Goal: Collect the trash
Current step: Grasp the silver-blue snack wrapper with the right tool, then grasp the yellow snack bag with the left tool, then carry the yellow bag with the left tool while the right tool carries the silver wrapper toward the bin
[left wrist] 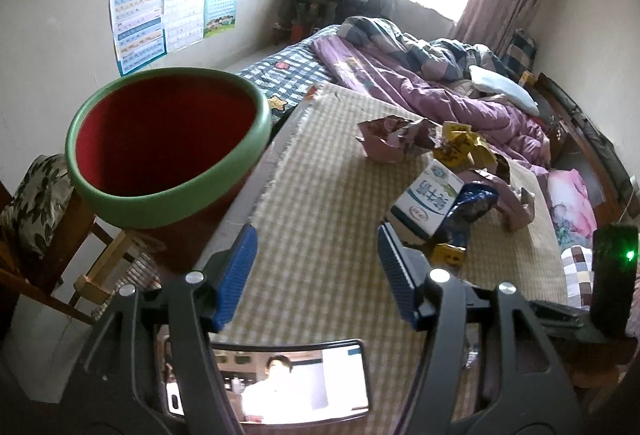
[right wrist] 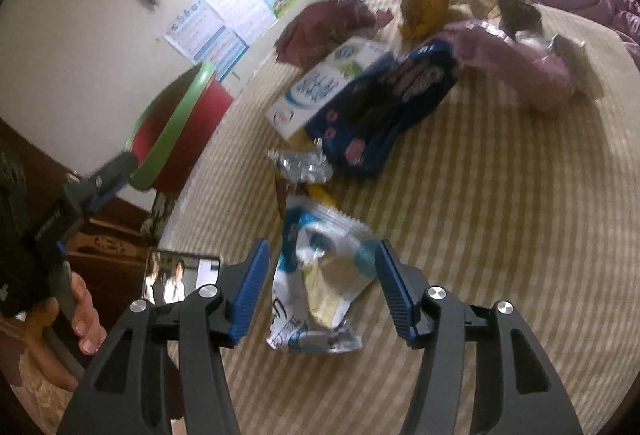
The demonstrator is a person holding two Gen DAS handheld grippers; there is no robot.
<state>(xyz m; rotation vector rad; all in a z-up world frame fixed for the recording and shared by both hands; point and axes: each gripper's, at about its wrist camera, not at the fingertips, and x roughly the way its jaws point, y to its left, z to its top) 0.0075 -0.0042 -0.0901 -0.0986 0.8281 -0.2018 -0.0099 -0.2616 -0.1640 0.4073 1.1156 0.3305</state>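
Right gripper (right wrist: 320, 289) jaws spread around a crinkled foil wrapper (right wrist: 316, 283), not pinching. Left gripper (left wrist: 316, 271) spread, empty; boxy milk carton (left wrist: 426, 199) just beyond, round red bin (left wrist: 168, 147) left.

Bin (left wrist: 160, 151): red inside, green rim, upright and open, ahead-left of the left gripper (left wrist: 316, 275), off the mat's edge. Milk carton (left wrist: 424, 201): white with blue print, tilted, just ahead of that gripper's right finger, leaning on a dark blue wrapper (left wrist: 472, 205). Beyond them, crumpled maroon (left wrist: 384, 139), yellow (left wrist: 464, 147) and pink (left wrist: 508, 195) wrappers in a loose heap. White-and-blue pouch (right wrist: 320, 275): flattened, lying lengthwise between the spread fingers of the right gripper (right wrist: 320, 287), untouched. Crumpled foil scrap (right wrist: 300, 165): just ahead of the pouch, before the blue wrapper.
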